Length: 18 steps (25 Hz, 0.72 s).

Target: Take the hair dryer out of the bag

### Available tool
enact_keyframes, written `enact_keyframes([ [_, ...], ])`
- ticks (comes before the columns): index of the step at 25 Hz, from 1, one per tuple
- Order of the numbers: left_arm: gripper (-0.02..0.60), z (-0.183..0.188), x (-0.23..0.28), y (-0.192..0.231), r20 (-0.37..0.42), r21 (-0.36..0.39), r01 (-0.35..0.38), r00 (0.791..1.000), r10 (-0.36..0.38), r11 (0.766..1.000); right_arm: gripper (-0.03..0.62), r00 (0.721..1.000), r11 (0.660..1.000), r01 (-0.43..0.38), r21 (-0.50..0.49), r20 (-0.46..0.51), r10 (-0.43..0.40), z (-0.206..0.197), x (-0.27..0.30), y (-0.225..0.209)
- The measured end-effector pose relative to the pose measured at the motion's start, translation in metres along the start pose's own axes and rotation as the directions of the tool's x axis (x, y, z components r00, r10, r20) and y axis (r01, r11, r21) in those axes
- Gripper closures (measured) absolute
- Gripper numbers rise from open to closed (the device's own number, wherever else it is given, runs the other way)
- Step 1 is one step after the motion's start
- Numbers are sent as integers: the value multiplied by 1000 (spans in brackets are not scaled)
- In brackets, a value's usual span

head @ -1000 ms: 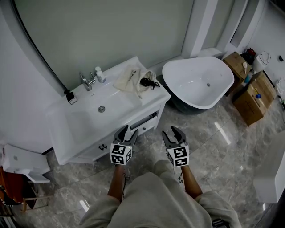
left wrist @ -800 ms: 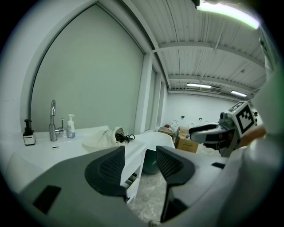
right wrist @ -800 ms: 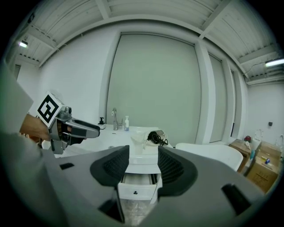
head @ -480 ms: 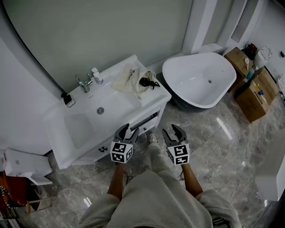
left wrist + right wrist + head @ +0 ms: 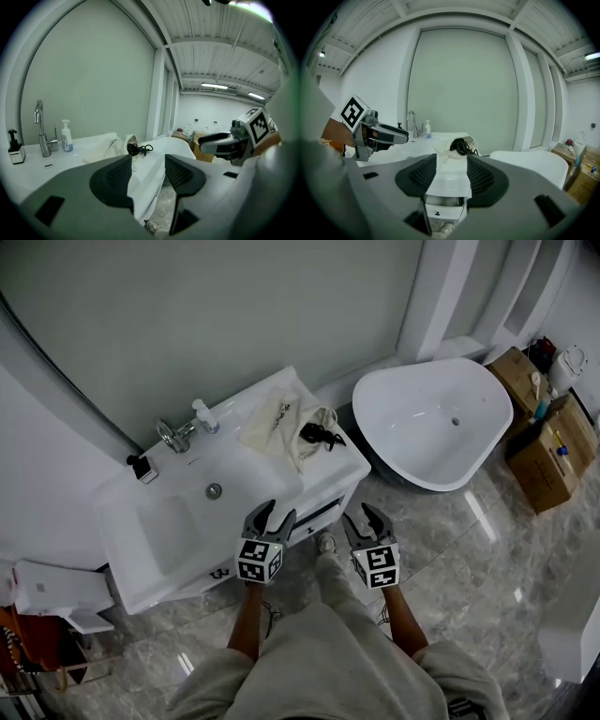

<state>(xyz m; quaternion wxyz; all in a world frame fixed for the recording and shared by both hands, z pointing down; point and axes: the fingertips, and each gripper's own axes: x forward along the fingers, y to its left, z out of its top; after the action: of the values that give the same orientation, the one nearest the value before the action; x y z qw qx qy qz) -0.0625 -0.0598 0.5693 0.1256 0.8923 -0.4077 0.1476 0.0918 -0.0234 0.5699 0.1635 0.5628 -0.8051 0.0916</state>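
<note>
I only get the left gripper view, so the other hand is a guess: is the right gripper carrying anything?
Observer: No; in the right gripper view the right gripper has its jaws apart, nothing between them.
Operator: Is the bag near the basin?
Observer: Beside it; the head view shows the bag on the flat end of the counter, right of the basin.
Operator: Anything below?
Observer: The drawer under the counter looks slightly open.

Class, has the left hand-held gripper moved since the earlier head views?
Yes. The left hand-held gripper has come forward, closer to the sink cabinet and its front edge.
</note>
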Motion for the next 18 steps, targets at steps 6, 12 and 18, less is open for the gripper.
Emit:
enact_keyframes([
  [6,380,21,42,30,-24,-1,-37,999,37,999,398,999,999,-42,-6,0,42,18,55,-32],
  [12,380,46,80,57,-44,3,-74,996,74,997,398,997,997,-72,-4,-7,72,35,103,-64],
  [18,380,58,126,79,-80,3,-91,993,91,996,398,993,993,-117,-5,-23,117,47,150,-85],
])
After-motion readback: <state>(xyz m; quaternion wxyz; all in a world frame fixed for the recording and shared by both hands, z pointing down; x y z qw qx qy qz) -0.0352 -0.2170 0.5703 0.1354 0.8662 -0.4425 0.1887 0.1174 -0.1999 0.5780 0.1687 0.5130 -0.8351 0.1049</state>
